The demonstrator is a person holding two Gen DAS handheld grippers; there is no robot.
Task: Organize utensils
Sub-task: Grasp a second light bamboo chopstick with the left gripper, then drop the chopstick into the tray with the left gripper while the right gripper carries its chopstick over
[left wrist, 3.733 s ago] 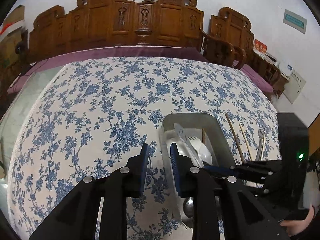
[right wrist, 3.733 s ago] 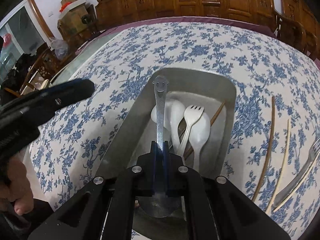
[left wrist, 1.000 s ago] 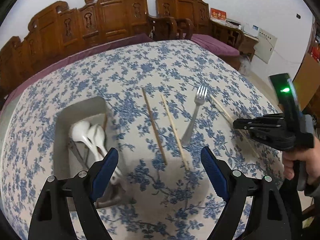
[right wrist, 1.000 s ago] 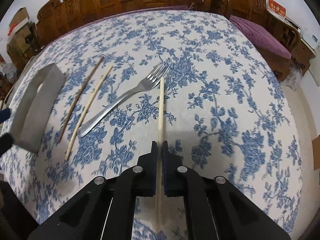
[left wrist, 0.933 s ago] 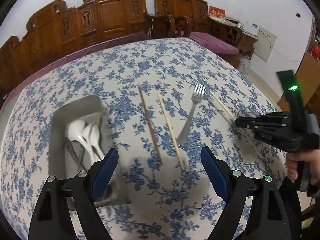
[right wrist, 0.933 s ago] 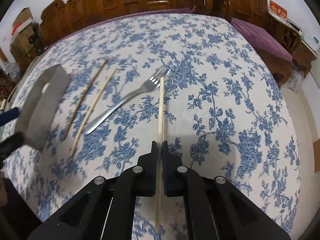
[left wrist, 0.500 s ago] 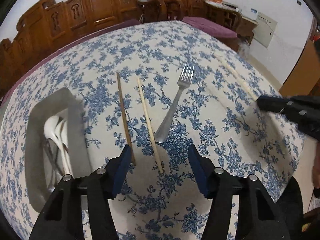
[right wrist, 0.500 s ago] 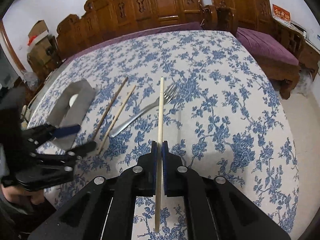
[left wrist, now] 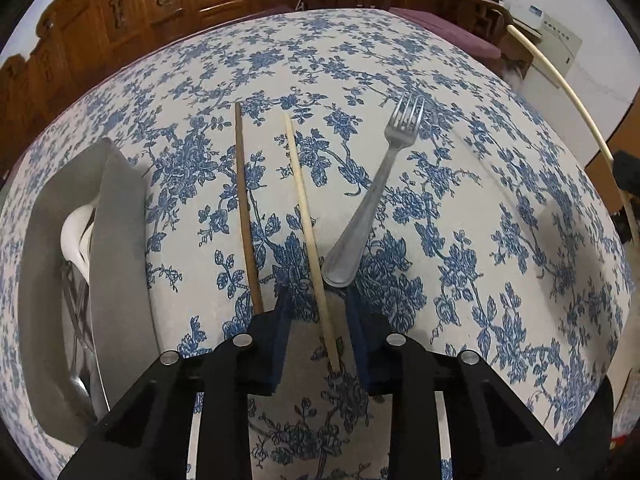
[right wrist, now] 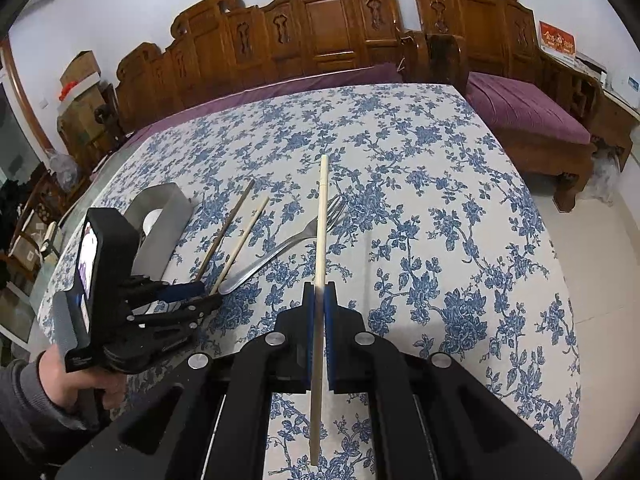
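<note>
My left gripper is open, low over the tablecloth, with its fingers on either side of a pale chopstick that lies flat. A brown chopstick lies to its left and a metal fork to its right. My right gripper is shut on another pale chopstick and holds it in the air above the table; it also shows at the right of the left wrist view. The left gripper appears in the right wrist view.
A metal tray with white plastic spoons and other utensils stands at the left. Carved wooden chairs line the far side of the table. A purple cushioned bench stands to the right.
My left gripper has moved forward and down to the pale chopstick and narrowed its opening around it. My right gripper has lifted its chopstick higher off the table.
</note>
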